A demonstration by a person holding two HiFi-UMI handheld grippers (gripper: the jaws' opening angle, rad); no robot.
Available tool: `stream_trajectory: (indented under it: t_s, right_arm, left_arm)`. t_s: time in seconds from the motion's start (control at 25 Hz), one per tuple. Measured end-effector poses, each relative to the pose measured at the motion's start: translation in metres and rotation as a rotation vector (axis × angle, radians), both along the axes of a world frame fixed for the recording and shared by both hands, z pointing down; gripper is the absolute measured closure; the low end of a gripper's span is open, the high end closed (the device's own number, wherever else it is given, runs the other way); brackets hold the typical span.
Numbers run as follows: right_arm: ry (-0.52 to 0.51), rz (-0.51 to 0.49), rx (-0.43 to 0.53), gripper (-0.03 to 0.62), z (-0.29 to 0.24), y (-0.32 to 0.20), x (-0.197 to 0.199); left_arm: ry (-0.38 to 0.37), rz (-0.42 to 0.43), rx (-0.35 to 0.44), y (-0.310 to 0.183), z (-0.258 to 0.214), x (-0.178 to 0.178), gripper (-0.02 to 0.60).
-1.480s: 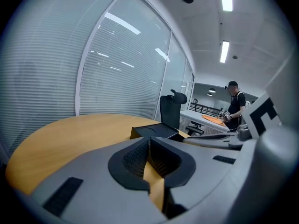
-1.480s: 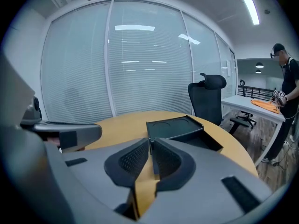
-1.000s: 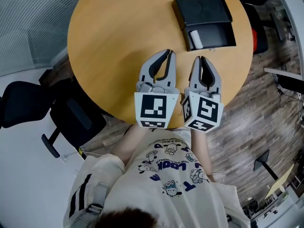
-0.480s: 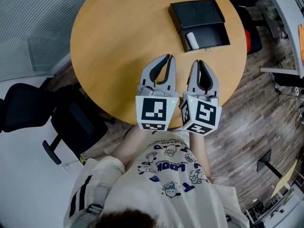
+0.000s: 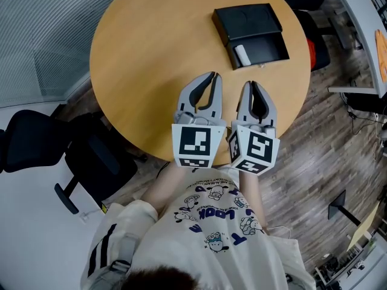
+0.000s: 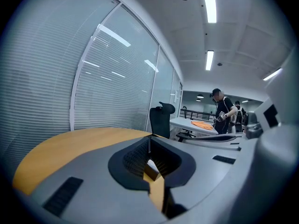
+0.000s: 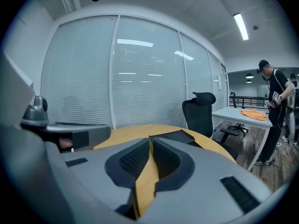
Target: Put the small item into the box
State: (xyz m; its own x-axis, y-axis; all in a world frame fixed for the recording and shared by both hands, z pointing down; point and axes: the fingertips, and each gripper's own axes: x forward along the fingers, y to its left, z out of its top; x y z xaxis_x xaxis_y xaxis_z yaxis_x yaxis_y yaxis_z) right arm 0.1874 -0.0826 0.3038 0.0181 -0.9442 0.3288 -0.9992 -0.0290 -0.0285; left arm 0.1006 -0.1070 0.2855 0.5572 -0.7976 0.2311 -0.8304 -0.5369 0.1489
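A black box (image 5: 261, 49) lies open at the far right of the round wooden table (image 5: 151, 47), its lid (image 5: 247, 22) lying behind it. A small white item (image 5: 241, 55) rests inside the box at its left end. My left gripper (image 5: 213, 75) hovers over the table's near part, jaws shut with nothing between them; in its own view the left gripper's (image 6: 149, 138) tips meet. My right gripper (image 5: 251, 84) is beside it, a short way in front of the box, also shut and empty. In the right gripper view the right gripper (image 7: 150, 138) points at the box (image 7: 175, 136).
A black office chair (image 5: 91, 156) stands left of the table, another (image 7: 201, 113) beyond its far side. A person (image 7: 273, 111) stands by a white desk (image 7: 243, 115) in the background. The table's front edge is just under my gripper cubes.
Both grippers stay shut and side by side, drawn back slightly toward me. The head view has shifted a little, so the box sits further up and left in it.
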Motion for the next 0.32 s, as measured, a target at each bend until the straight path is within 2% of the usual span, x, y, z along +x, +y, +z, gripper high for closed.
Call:
stream_trajectory:
  t_s: [0.32]
  right_arm:
    - [0.015,0.003,0.006,0.549,-0.0049,-0.0043,0.0007]
  left_arm:
    - [0.0,0.002,0.003,-0.0047,-0.0019,-0.0001,0.558]
